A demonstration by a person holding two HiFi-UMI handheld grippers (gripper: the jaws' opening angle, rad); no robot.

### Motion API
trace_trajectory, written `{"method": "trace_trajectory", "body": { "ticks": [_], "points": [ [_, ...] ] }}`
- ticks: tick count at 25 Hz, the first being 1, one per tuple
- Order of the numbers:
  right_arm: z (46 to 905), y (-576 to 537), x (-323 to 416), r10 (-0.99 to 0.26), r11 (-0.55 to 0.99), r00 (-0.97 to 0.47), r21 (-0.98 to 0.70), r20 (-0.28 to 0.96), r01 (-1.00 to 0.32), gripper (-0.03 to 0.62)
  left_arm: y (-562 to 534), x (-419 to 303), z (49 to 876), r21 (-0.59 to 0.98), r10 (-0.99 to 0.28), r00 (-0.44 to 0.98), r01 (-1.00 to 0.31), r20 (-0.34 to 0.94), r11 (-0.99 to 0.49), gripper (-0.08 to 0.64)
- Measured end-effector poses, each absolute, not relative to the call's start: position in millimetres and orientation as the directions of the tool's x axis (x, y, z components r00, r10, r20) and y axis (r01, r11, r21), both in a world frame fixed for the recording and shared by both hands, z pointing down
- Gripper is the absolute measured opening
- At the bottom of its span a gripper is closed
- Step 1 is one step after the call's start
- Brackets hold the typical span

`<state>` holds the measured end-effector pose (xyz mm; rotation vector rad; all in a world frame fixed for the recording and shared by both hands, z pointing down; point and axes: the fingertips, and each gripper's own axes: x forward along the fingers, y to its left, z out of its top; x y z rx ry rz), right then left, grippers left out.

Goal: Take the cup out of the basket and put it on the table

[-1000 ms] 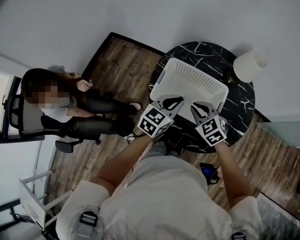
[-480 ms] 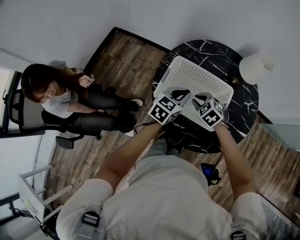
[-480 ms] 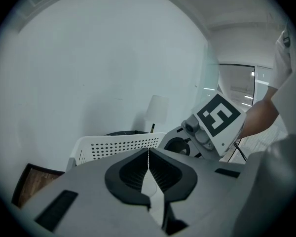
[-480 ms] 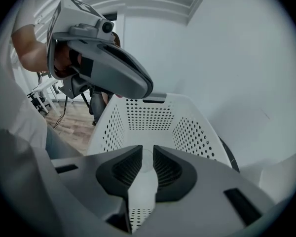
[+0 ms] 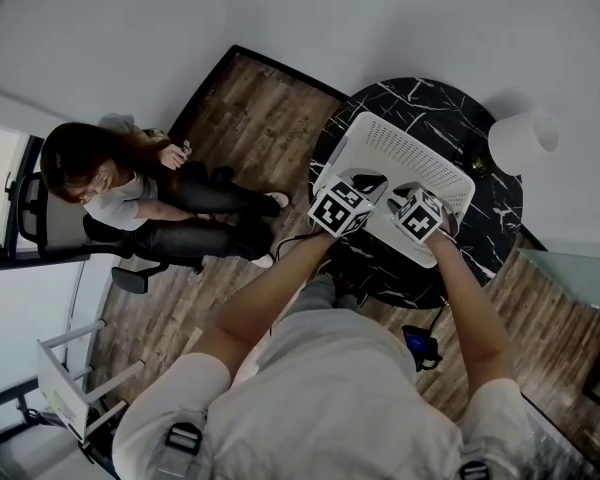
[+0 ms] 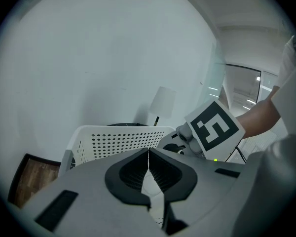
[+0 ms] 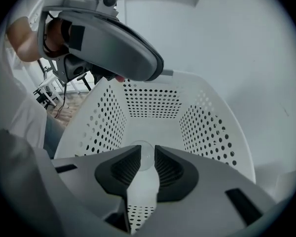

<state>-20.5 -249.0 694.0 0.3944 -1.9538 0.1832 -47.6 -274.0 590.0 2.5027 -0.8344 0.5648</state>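
Black table (image 5: 420, 103) holds a white basket (image 5: 405, 153). Right gripper (image 7: 147, 158), jaws a little apart, frames a faint clear cup (image 7: 144, 152) on its floor at 12 o'clock, edges hidden. Left gripper (image 6: 148, 157) has jaws touching

Table (image 5: 430, 98): upper right of the head view, against the wall, in front of the person holding the grippers.
Basket (image 5: 410, 150): on the table, covering its near-left part.
Lamp (image 5: 525, 140): on the table, behind and to the right of the basket, near its far right corner.
Cup (image 7: 144, 157): inside the basket, on its floor, in line with the gap between the right gripper's jaws.
Left gripper (image 5: 368, 182): over the basket's near-left rim.
Right gripper (image 5: 408, 194): just right of the left gripper, over the basket's near side, pointing into it.
Seated person (image 5: 120, 193): on a chair (image 5: 40, 233) at the left, well apart from the table.
Rack (image 5: 65, 393): on the floor, lower left corner.
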Motion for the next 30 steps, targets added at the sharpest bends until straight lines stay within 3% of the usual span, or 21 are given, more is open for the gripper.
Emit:
{"method": "trace_trajectory", "body": {
  "ticks": [30],
  "points": [
    [740.7,-265.0,-16.3,-0.106,0.945,-0.28,0.009,0.954,-0.326,0.075,-289.8,-44.8,624.5,0.335,-0.404,0.717,-0.65,0.568,-0.682,0.006]
  ]
}}
